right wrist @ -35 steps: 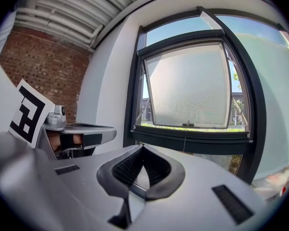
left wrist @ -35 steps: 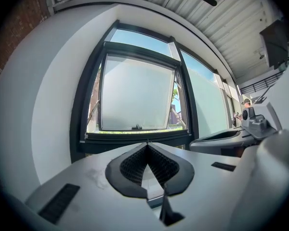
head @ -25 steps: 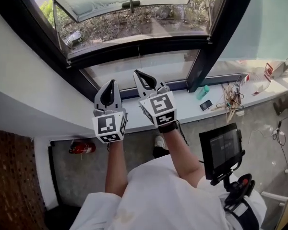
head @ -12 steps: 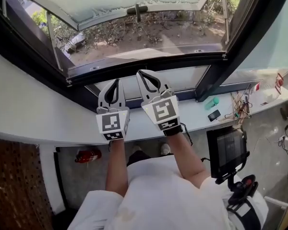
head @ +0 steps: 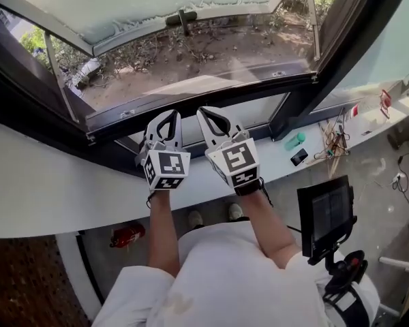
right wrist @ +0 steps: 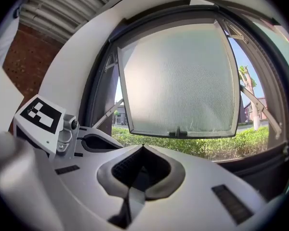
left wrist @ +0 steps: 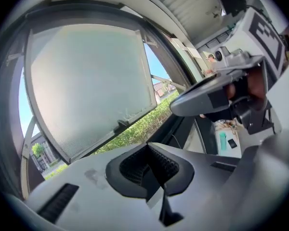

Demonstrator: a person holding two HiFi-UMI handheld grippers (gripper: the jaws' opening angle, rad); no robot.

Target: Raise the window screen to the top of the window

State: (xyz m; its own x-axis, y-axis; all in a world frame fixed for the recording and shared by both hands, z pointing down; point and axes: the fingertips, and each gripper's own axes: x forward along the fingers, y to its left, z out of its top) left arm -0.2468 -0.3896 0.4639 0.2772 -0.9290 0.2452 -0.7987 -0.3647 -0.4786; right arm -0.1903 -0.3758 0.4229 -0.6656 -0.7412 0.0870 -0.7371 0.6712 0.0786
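Observation:
The window's frosted sash is swung outward, with a dark handle on its lower edge. Below it the opening shows bare ground outside. I cannot pick out a screen's mesh or bar in it. My left gripper and right gripper are side by side, both shut and empty. Their tips lie just under the dark lower rail of the opening. The left gripper view has the shut left gripper below the sash, with the right gripper beside it. The right gripper view points the right gripper at the handle.
A white sill runs under the window. On its right lie a teal bottle, a phone and tangled cables. A small screen stands by the person's right side. A red fire extinguisher lies on the floor.
Both grippers have moved forward, from over the lower fixed pane to the opening's dark rail. The left gripper has rolled, showing another face of its marker cube. Both stay shut.

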